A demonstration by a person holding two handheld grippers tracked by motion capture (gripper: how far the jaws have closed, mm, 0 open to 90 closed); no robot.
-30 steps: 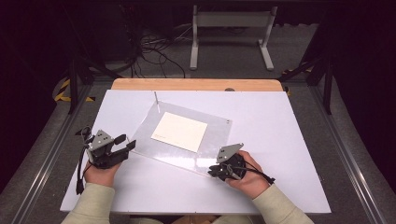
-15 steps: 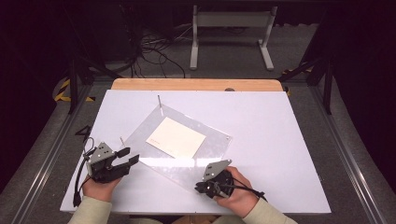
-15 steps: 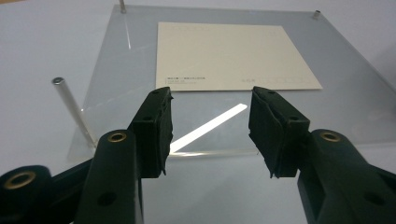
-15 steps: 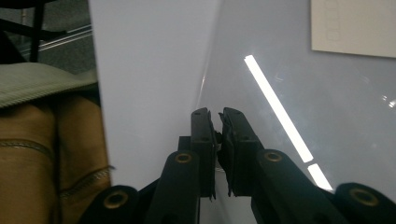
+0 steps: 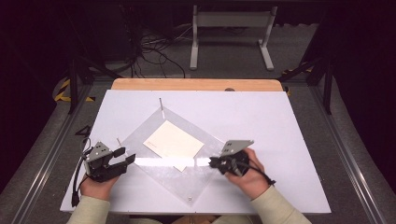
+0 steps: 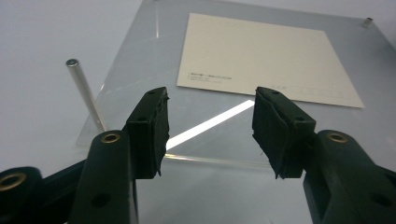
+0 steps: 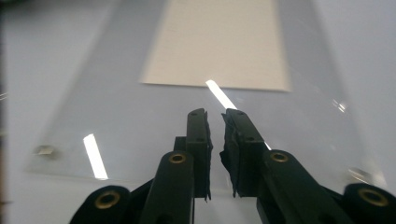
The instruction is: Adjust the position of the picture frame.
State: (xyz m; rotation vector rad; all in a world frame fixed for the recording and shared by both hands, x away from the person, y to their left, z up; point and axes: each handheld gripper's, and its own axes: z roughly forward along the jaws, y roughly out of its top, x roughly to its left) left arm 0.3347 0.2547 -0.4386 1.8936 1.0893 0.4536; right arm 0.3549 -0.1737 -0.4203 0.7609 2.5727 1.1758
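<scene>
A clear acrylic sheet (image 5: 196, 177) lies cornerwise on the white table (image 5: 289, 126), with a cream card (image 5: 173, 143) at its middle. Short metal posts stand at its corners; one post (image 6: 84, 91) rises just left of my left gripper. My left gripper (image 5: 127, 155) is off the sheet's left corner. It is open, its jaws have just been widening, and nothing is between them (image 6: 210, 121). My right gripper (image 5: 212, 162) rests at the sheet's right edge. Its jaws (image 7: 215, 114) are almost together over the sheet (image 7: 116, 121). They have eased apart slightly and hold nothing.
A wooden strip (image 5: 196, 84) runs along the table's far edge. Beyond it are a white metal stand (image 5: 231, 32) and loose cables (image 5: 159, 51) on the dark floor. Metal rails flank the table on both sides.
The sheet has turned and slid a little toward the person. My left gripper came nearer the front edge. My right gripper dipped toward the person, then came back up to the sheet's right edge.
</scene>
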